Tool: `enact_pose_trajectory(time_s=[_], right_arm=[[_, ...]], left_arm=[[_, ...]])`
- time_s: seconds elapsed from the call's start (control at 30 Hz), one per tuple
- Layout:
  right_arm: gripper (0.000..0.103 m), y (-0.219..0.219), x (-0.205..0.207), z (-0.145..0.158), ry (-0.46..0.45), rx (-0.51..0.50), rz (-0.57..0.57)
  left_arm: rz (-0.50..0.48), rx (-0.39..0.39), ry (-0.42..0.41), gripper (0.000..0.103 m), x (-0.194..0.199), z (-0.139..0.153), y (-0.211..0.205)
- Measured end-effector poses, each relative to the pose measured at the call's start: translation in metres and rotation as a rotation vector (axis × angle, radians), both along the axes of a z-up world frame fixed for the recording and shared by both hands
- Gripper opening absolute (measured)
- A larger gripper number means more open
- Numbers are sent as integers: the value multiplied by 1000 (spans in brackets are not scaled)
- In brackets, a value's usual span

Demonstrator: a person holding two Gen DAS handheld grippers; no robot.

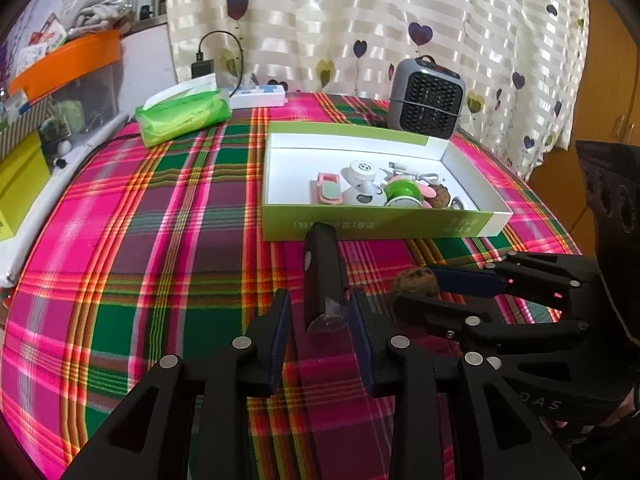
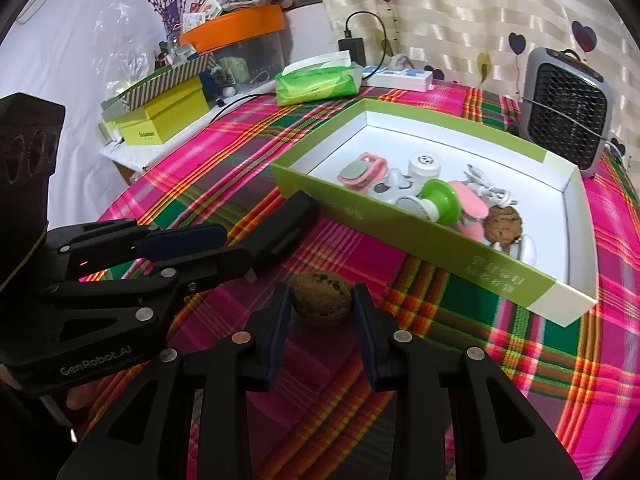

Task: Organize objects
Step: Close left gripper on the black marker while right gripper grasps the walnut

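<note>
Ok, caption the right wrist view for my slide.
Right gripper brackets a walnut on the plaid tablecloth, beside the green box.

The tablecloth (image 1: 160,240) is woven plaid cloth, matt, and on it sits a cardboard box (image 2: 440,258) with a smooth green paper outside and plain white inside. Just in front of the box, the walnut (image 2: 321,298) looks rough, pitted and dull, and the black bar-shaped device (image 1: 320,276) beside it looks like matt plastic with a clear glossy film at its near end. Behind the box, the tissue pack (image 1: 182,120) is shiny green plastic wrap, and the heater (image 1: 426,98) has a grey plastic shell.
</note>
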State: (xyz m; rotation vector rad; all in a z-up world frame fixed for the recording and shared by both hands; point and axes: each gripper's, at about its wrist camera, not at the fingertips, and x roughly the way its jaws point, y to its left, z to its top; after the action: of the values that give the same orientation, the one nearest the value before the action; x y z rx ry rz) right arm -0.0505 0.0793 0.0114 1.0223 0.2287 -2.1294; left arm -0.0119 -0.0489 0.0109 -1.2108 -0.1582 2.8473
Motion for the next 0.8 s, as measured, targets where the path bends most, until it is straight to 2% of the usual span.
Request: enact_pose_trajectory(time_s=[0.53, 0.8], right_arm=[[33, 15, -7, 2, 0, -25, -23], [33, 17, -8, 1, -3, -27, -29]], left_arm=[[-17, -98, -50, 29, -31, -9, 18], [-12, -90, -69, 29, -37, -12, 16]])
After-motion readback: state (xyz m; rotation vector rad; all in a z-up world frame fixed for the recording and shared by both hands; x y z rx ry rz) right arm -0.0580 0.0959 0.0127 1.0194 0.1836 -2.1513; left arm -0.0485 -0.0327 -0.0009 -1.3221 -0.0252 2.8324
